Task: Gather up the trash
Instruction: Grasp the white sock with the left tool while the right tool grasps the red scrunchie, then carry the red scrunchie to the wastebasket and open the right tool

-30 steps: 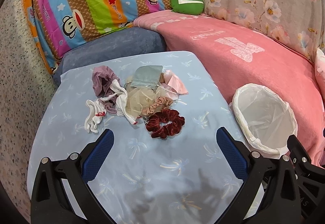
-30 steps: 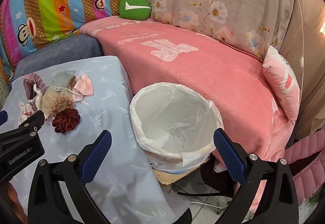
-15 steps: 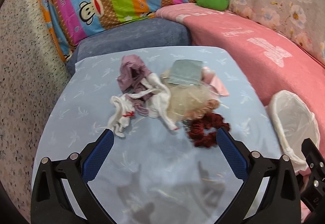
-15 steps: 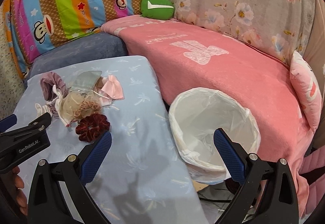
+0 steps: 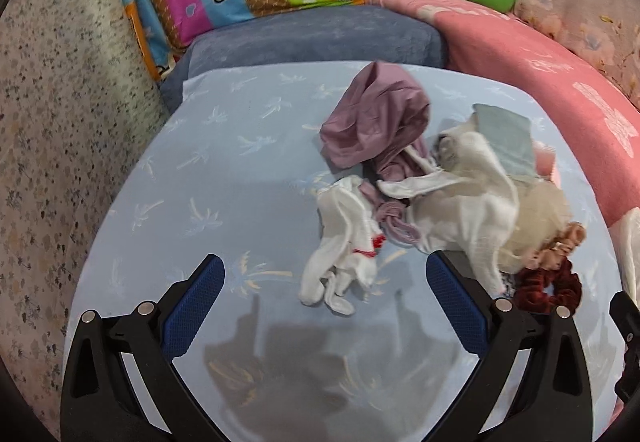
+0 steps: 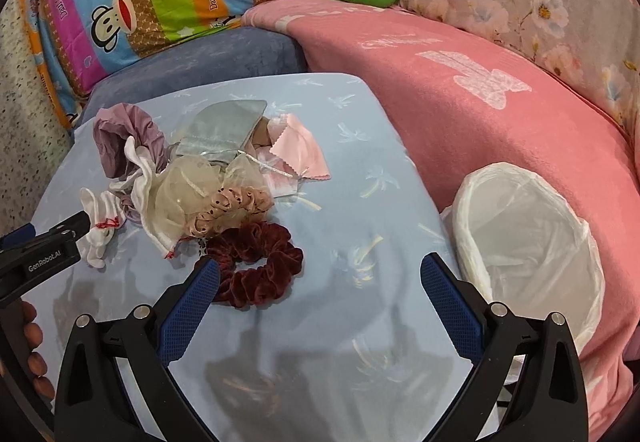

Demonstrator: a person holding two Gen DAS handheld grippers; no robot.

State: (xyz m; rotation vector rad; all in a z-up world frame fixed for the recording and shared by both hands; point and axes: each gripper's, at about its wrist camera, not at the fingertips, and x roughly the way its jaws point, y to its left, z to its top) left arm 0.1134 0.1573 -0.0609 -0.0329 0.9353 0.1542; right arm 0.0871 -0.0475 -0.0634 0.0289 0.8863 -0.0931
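Heap of soft fabric scraps [image 6: 192, 177] is lying mid-table on the pale blue palm-print cloth [image 6: 360, 145]; white-lined round bin [image 6: 528, 242] is sitting well right of the heap.

Left gripper [image 5: 324, 282] is gaping wide, empty, straddling the small white sock [image 5: 340, 262] at the heap's left. Right gripper [image 6: 320, 282] is likewise wide, empty, its left pad touching the dark red velvet scrunchie [image 6: 256, 262].

Risk: tangled pieces dragging neighbours off the table.

Readable: "GenRobot.AI".
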